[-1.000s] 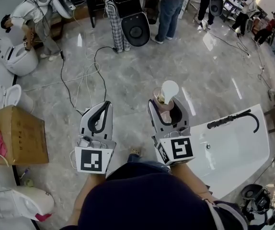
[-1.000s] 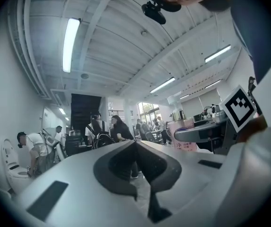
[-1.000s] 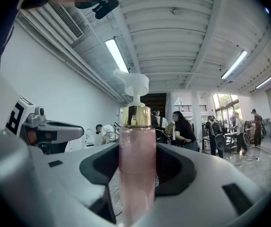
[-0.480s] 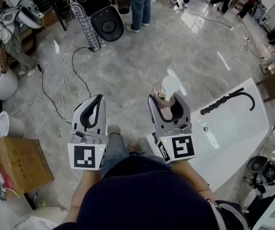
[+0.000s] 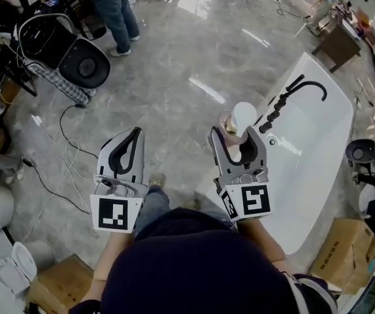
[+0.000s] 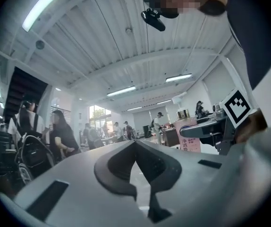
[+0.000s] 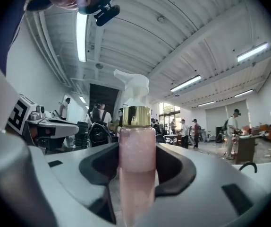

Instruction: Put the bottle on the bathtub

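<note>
A pink pump bottle [image 5: 245, 116] with a gold collar and a white pump head stands upright between the jaws of my right gripper [image 5: 236, 140], which is shut on it. In the right gripper view the bottle [image 7: 137, 145] fills the middle, with both pads against its sides. The white bathtub [image 5: 315, 142] lies to the right of that gripper, and its black faucet and hose [image 5: 291, 93] run along the near rim. My left gripper [image 5: 134, 133] is held over the floor to the left, shut and empty, and its jaw tips meet in the left gripper view [image 6: 135, 144].
The floor is grey marble tile, with cables [image 5: 60, 172] trailing at the left. Toilets [image 5: 14, 273] and a cardboard box [image 5: 60, 286] stand at the lower left, another box [image 5: 341, 257] at the lower right. A black seat [image 5: 83, 61] and a person's legs [image 5: 119, 12] are at the far left.
The view has swung toward the bathtub, which now lies ahead and right of the right gripper. Both grippers moved across the floor with it. The bottle stays held.
</note>
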{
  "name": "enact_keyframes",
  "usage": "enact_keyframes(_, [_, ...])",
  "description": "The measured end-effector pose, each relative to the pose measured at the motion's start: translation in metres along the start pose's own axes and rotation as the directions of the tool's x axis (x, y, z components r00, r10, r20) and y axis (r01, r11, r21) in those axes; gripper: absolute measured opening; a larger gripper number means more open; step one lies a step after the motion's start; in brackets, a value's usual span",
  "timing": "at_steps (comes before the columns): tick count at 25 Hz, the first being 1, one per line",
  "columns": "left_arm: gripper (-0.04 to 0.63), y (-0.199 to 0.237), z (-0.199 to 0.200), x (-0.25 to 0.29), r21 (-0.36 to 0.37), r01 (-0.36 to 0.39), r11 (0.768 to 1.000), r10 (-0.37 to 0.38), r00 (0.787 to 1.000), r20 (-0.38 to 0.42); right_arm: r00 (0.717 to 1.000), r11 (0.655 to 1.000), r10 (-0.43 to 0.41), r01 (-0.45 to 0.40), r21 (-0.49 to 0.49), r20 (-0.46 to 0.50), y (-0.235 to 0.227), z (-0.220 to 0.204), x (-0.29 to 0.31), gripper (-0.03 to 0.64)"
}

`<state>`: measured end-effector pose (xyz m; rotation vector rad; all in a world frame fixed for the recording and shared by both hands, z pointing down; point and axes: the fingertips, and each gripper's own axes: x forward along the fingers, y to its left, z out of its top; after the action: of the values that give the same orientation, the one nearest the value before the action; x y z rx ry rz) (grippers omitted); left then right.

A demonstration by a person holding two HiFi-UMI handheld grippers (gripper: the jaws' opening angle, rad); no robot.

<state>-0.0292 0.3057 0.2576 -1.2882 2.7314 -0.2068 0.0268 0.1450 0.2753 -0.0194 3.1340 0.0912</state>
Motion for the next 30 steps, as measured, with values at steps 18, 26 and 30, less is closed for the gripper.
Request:
enact_keyframes(18, [0.023,0.019,-0.042,0.129,-0.055,0.577,0.815,-0.574,0.817,0.063,0.797,0.804,-0.589,0.595,0.002,-0.135,-0.025,-0.036,0.000,0.235])
enact_keyframes(26, [0.023,-0.051,-0.054,0.189,-0.049,0.722,0.690,-0.720,0.692,0.058,0.685,0.693,-0.715,0.720,-0.016,-0.138,-0.098,-0.060,-0.020,0.235])
enact_keyframes(30, [0.023,-0.090,-0.057,0.234,-0.028,0.780,0.626,-0.777,0.626,0.060,0.652,0.661,-0.747,0.749,-0.045,-0.126,-0.145,-0.074,-0.018,0.235])
